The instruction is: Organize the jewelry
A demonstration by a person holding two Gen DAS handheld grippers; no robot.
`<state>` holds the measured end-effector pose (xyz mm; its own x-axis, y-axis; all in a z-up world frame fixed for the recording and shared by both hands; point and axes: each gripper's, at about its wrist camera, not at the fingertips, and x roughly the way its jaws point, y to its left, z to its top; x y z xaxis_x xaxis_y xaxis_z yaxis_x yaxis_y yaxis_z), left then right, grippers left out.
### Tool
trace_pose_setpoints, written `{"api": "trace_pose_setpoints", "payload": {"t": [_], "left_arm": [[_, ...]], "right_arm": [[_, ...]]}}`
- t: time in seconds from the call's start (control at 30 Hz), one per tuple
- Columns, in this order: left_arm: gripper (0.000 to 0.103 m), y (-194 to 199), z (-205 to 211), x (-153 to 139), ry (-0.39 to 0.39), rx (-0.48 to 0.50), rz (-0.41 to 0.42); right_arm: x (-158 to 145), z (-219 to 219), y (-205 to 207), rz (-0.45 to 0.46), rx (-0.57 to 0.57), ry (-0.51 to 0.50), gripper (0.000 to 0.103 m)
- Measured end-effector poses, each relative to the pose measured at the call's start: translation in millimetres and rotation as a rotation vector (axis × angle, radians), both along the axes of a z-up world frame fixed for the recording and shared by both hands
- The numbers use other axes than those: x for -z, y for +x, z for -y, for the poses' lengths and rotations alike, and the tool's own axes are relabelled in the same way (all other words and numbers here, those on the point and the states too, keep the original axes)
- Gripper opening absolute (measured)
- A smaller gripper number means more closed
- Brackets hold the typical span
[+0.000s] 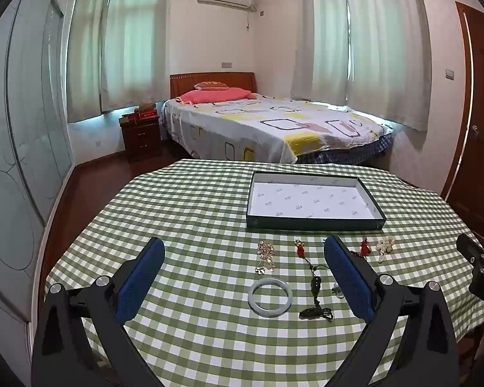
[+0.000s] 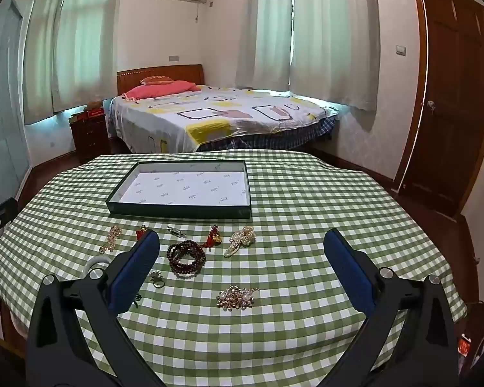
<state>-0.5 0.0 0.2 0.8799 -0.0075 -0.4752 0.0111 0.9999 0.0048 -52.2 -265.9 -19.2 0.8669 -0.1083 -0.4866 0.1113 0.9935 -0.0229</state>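
Writing is scarce: the tray lining carries a repeated small grey print too faint to read, and the black housing at the 3 o'clock edge of the left wrist view shows pale letters cut off by the frame.

The dark-walled tray sits on the green checked counter at 12 o'clock from the jewelry, nothing visible inside it.

Left gripper hovers with blue pads wide apart, holding nothing. Between them lie the pale bangle, a gold charm cluster at 12 o'clock from it, and a dark corded pendant at 3 o'clock. The right pad hides part of a small ring.

Right gripper is likewise spread and empty. Ahead of it lie the dark red bead bracelet, a pearl hair clip at 3 o'clock from that, a red tassel charm between them, and a gold brooch nearest the camera. Its left pad covers most of the bangle.
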Motion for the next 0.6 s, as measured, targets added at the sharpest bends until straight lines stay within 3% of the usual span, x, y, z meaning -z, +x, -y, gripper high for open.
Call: {"api": "trace_pose_setpoints", "payload": {"t": [0.6], "left_arm": [[0.096,-8,1,-3,0.013,0.019,-0.014]], "right_arm": [[-6,-3,-3,0.008,-0.003,-0.015,0.099]]}}
